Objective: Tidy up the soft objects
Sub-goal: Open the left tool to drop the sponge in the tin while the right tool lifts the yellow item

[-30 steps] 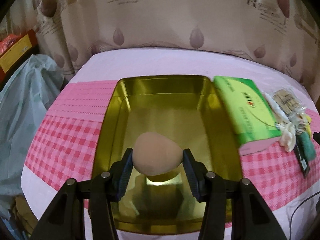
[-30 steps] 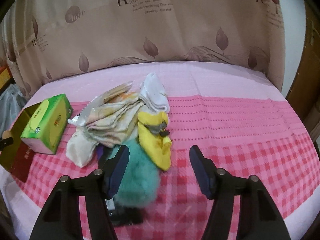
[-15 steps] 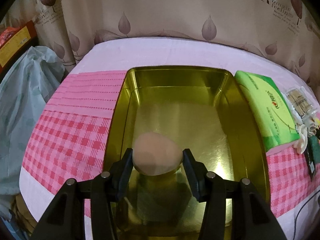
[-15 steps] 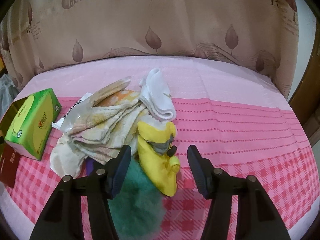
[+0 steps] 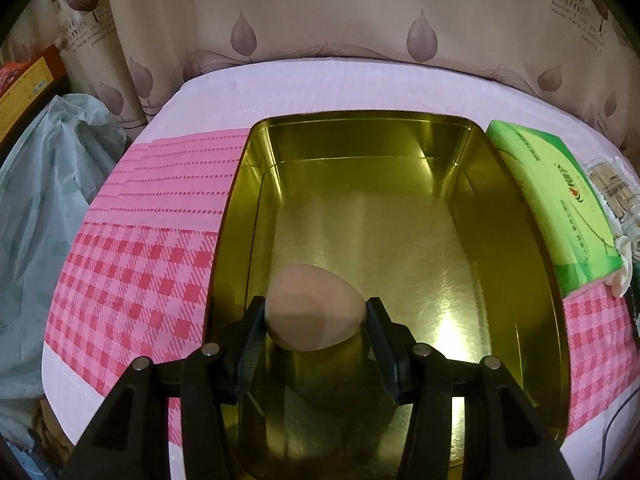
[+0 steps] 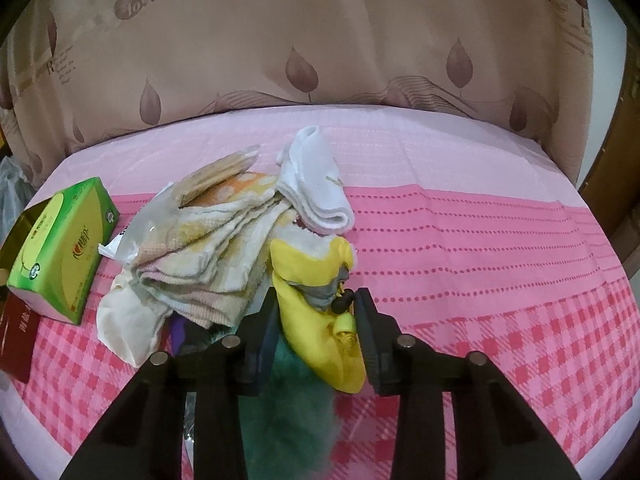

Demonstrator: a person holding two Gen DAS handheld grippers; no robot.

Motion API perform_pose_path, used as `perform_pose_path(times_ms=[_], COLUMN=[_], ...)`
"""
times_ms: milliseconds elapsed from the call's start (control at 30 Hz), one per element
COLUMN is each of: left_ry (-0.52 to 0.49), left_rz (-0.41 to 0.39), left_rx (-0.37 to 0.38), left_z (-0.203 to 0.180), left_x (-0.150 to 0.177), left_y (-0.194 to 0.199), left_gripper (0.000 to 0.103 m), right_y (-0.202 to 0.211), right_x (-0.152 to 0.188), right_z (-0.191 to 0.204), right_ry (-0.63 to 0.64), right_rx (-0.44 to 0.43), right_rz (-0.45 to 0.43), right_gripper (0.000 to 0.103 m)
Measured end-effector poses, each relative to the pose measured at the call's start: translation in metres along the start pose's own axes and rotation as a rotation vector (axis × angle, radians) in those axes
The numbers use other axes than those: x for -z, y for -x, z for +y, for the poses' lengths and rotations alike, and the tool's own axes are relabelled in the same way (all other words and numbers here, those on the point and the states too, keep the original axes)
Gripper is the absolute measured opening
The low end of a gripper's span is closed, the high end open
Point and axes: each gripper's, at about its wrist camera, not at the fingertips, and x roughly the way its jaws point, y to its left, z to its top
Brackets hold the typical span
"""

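The left gripper (image 5: 316, 316) is clenching the sponge (image 5: 314, 312) over the tin's (image 5: 516, 216) near end, ready for dropping in. The right gripper (image 6: 316, 330) is pinching the yellow toy (image 6: 316, 308) beside the towels (image 6: 212, 248), apparently for lifting.

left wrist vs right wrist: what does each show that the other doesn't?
Left wrist only: left gripper shut on the beige sponge, held over the gold tin's inside. Right wrist only: right gripper closed around the yellow soft toy, plus folded towels, white sock, teal fluffy item. Both: green tissue pack on the pink checked cloth.
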Motion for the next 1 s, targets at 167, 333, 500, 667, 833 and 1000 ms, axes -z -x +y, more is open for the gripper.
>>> perform_pose_path(times_ms=[167, 333, 500, 667, 833, 1000], left_ry=[-0.005, -0.01, 0.003, 0.025, 0.036, 0.019], left_rz=[0.006, 0.009, 0.01, 0.017, 0.007, 0.001], left_rx=[0.007, 0.003, -0.001, 0.012, 0.04, 0.052], left_z=[0.0, -0.002, 0.0, 0.003, 0.004, 0.0], left_x=[0.0, 0.0, 0.001, 0.002, 0.002, 0.004], left_y=[-0.003, -0.003, -0.001, 0.003, 0.011, 0.02], left_gripper=[0.053, 0.053, 0.053, 0.055, 0.058, 0.061], right_y=[0.01, 0.022, 0.035, 0.049, 0.064, 0.077], right_x=[0.004, 0.008, 0.008, 0.008, 0.006, 0.003], right_z=[-0.001, 0.0, 0.005, 0.013, 0.022, 0.035], right_ry=[-0.016, -0.025, -0.017, 0.003, 0.013, 0.037], right_rx=[0.01, 0.013, 0.018, 0.022, 0.008, -0.009], right_rz=[-0.013, -0.03, -0.051, -0.075, -0.101, -0.126], right_gripper=[0.031, 0.031, 0.031, 0.031, 0.031, 0.031])
